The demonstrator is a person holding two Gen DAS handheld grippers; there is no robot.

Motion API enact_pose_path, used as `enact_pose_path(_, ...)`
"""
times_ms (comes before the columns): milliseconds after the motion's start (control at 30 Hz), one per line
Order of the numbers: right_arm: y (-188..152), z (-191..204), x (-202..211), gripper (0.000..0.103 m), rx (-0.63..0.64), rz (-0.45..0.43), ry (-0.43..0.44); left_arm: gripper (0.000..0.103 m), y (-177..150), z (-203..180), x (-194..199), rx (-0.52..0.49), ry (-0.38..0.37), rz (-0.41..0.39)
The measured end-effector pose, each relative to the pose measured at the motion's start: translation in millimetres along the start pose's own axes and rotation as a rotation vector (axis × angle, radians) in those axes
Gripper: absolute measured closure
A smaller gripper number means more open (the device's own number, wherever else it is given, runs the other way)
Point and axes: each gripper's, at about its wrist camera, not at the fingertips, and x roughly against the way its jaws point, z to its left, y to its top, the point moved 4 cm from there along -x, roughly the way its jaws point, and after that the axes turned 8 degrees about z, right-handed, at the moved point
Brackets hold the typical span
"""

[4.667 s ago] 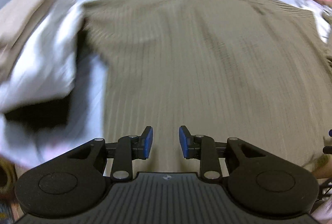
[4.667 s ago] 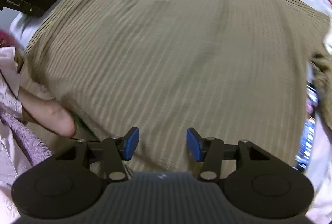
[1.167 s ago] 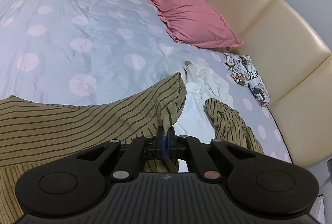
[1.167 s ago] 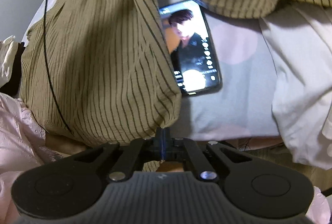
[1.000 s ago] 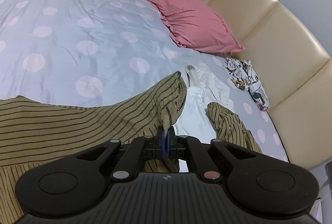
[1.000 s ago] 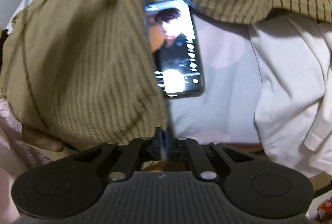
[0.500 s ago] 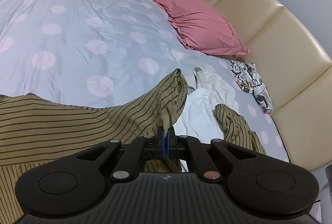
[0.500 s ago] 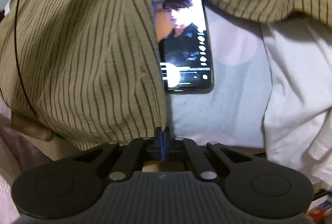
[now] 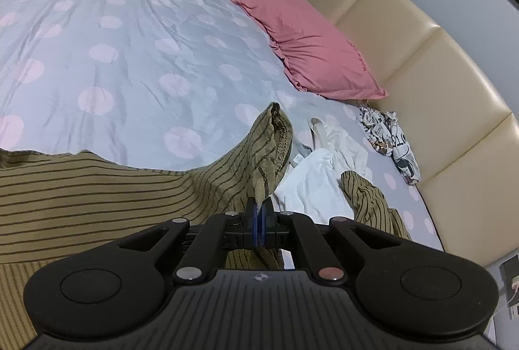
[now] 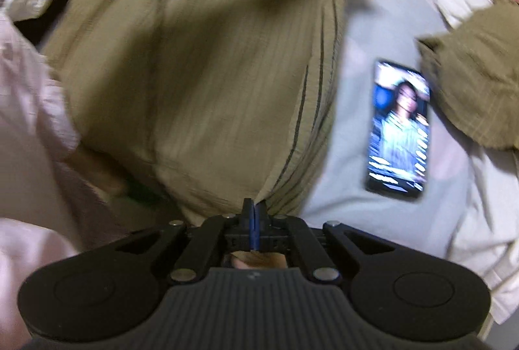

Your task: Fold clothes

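The left wrist camera looks low across the bed [image 9: 129, 58] toward the headboard [image 9: 421, 64]. The right one looks down, close. Both see the striped shirt [image 9: 97, 188] [image 10: 211, 74].

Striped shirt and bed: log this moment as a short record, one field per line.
garment: olive striped shirt, pinched at two points
left gripper: shut on a bunched shirt edge
right gripper: shut on a shirt edge
surface: polka-dot bedsheet
phone: screen lit, flat on the sheet, right of the shirt
other laundry: white garment, pink pillow
image quality: right wrist view blurred
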Motion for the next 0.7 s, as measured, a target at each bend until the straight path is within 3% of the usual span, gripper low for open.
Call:
enact_pose_path(333, 32.9, 62.2, -0.6, 0.102, 0.117, -0.043, 0.154, 0.103, -4.2, 56.4, 60.3, 0.014, -0.016, -0.047)
enact_pose_path(700, 49.4, 109.5, -17.3, 0.102, 0.192, -0.02, 0.303, 0.103, -24.0, 142.5, 119.2, 0.079, 0.097, -0.092)
